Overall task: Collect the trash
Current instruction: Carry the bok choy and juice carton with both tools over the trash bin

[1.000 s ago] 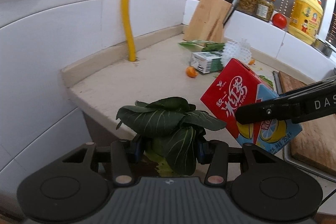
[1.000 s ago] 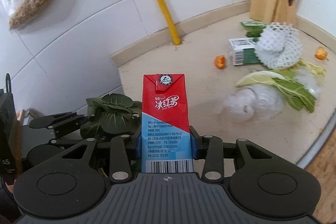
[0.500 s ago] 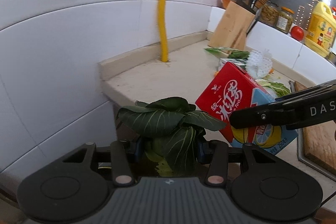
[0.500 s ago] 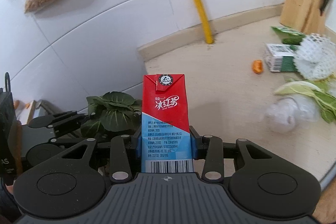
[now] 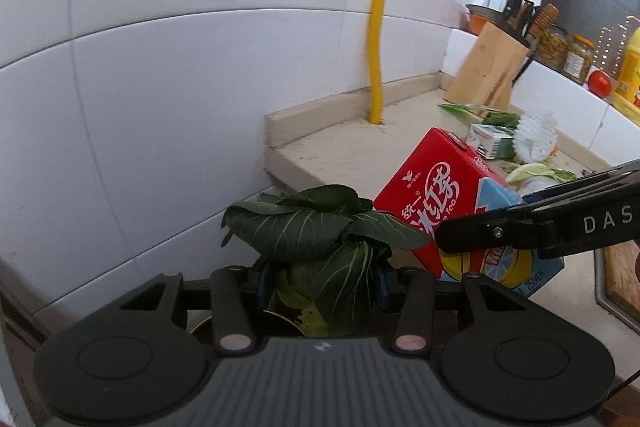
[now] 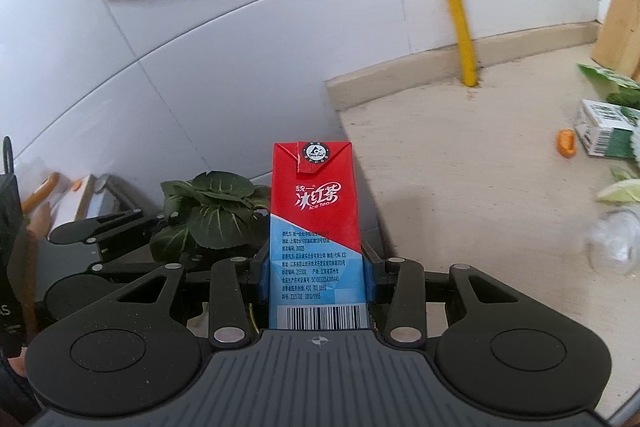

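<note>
My two wrist views sit side by side, close in, angled down past the counter's left end (image 5: pixel 320 155). Both share the yellow pipe (image 6: pixel 460 19), tiled wall and far clutter.

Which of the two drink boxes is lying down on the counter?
The green and white box. It lies flat on the counter, while the red box is held up in the right gripper.

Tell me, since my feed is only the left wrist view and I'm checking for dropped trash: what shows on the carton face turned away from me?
Observer: The iced tea carton shows a barcode at the bottom, held upright in the right claw.
Operator: Anything lying on the counter near the green box?
Observer: An orange scrap lies just left of the green and white box.
Operator: What's left of the bok choy?
Observer: Past the bok choy, an orange handle.
</note>
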### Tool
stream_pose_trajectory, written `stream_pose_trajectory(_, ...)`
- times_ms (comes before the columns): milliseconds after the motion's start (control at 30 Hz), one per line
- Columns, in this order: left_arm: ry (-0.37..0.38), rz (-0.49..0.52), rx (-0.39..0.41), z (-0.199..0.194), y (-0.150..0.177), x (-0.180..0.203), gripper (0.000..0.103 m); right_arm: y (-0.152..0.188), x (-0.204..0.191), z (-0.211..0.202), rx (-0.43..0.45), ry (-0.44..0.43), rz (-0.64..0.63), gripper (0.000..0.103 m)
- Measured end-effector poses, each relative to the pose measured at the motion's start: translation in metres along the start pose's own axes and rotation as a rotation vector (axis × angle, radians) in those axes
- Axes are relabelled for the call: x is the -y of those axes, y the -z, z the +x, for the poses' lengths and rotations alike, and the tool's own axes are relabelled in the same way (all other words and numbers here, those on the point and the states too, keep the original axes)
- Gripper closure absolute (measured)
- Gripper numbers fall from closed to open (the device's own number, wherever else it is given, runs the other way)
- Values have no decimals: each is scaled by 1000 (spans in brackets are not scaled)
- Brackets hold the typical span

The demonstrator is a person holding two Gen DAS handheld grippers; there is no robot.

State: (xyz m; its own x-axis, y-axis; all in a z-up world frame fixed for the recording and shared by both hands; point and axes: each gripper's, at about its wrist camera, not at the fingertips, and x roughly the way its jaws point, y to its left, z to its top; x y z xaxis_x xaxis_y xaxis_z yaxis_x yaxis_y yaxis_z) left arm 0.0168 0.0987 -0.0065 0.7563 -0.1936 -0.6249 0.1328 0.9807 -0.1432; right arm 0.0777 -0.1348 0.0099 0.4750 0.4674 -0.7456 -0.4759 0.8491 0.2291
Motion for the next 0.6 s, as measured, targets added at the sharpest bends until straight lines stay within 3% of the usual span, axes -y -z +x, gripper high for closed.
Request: stream_pose_trajectory(600,-75,-68,39,-3,6,-40,63,-8,-45,32,-21,-1,-70,55)
